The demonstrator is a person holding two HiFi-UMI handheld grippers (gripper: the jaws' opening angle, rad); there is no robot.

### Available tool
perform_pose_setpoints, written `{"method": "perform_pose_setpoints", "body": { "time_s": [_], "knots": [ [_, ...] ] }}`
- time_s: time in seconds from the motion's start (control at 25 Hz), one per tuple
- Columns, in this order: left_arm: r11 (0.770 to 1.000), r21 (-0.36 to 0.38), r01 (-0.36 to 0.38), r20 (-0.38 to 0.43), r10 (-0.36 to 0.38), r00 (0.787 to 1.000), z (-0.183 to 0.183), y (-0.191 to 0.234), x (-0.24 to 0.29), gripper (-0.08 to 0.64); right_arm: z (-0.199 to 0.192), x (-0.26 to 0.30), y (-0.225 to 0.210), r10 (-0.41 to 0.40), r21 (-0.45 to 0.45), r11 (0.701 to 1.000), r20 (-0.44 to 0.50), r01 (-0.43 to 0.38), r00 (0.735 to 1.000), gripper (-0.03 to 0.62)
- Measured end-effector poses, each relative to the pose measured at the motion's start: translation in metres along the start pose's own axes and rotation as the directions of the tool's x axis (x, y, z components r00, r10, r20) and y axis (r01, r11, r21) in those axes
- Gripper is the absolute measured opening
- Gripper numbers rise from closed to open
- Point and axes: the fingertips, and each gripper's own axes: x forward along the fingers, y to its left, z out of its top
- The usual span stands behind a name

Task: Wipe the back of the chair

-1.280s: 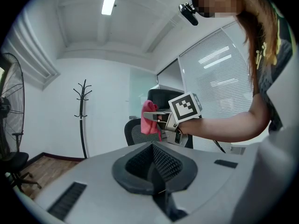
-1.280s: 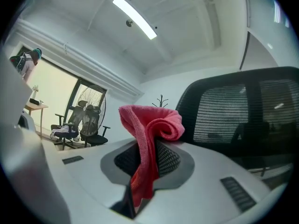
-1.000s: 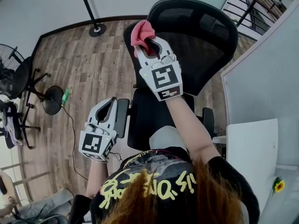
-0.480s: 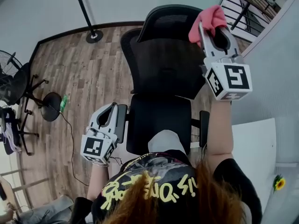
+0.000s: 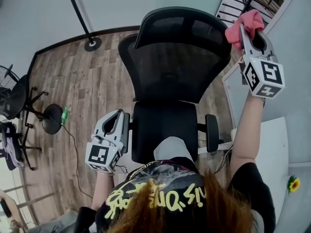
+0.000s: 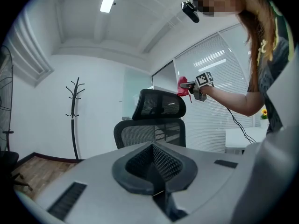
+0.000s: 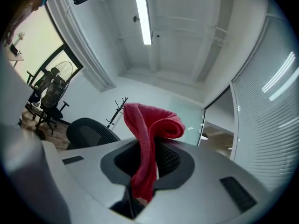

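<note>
A black mesh office chair (image 5: 177, 67) stands in front of me, its back (image 6: 150, 133) and headrest (image 6: 161, 105) facing me. My right gripper (image 5: 245, 25) is raised at the upper right edge of the headrest, shut on a folded pink cloth (image 5: 244, 24) that sticks out past its tip. In the right gripper view the pink cloth (image 7: 148, 146) hangs between the jaws, and the chair's top (image 7: 88, 130) lies low on the left. My left gripper (image 5: 116, 121) is low beside the left armrest, shut with nothing in it.
A coat stand (image 5: 77, 13) rises at the back left on the wood floor (image 5: 82, 81). A fan (image 5: 12, 93) and another chair are at the far left. A white desk (image 5: 269, 154) and a partition panel (image 5: 286, 67) stand close on the right.
My right gripper has carried the pink cloth from the left side of the headrest across to its right edge. The left gripper has stayed by the armrest.
</note>
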Motion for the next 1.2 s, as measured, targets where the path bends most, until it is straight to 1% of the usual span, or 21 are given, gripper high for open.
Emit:
{"method": "perform_pose_setpoints", "body": {
  "time_s": [0.12, 0.24, 0.36, 0.56, 0.72, 0.88, 1.04, 1.2],
  "knots": [
    [1.000, 0.000, -0.009, -0.001, 0.009, 1.000, 0.001, 0.005, -0.002, -0.006, 0.007, -0.002, -0.009, -0.012, -0.035, 0.999, -0.002, 0.012, 1.000, 0.061],
    [1.000, -0.009, -0.015, -0.006, 0.015, 1.000, 0.000, 0.009, -0.002, -0.006, -0.004, 0.009, 0.000, 0.037, -0.078, 0.996, -0.065, -0.042, 0.997, 0.061],
    [1.000, -0.014, -0.007, -0.009, 0.007, 1.000, -0.003, 0.007, 0.000, -0.006, -0.018, 0.026, 0.018, 0.088, -0.093, 0.991, -0.114, -0.099, 0.990, 0.061],
    [1.000, -0.014, -0.007, -0.017, 0.006, 1.000, -0.008, 0.000, 0.000, -0.006, -0.023, 0.054, 0.037, 0.125, -0.102, 0.985, -0.151, -0.141, 0.981, 0.061],
    [0.999, -0.026, -0.027, -0.023, 0.026, 0.999, -0.013, 0.004, -0.005, -0.006, -0.023, 0.076, 0.046, 0.129, -0.131, 0.979, -0.188, -0.155, 0.974, 0.061],
    [0.998, -0.035, -0.052, -0.027, 0.051, 0.998, -0.016, 0.010, -0.011, -0.006, -0.013, 0.088, 0.059, 0.150, -0.138, 0.975, -0.183, -0.176, 0.972, 0.061],
    [0.997, -0.038, -0.061, -0.021, 0.060, 0.998, -0.015, 0.010, -0.010, -0.006, -0.001, 0.096, 0.077, 0.163, -0.202, 0.960, -0.170, -0.196, 0.972, 0.061],
    [0.997, -0.036, -0.062, -0.022, 0.061, 0.998, -0.014, 0.010, -0.011, -0.006, 0.012, 0.103, 0.110, 0.217, -0.224, 0.943, -0.146, -0.246, 0.965, 0.061]
  ]
}}
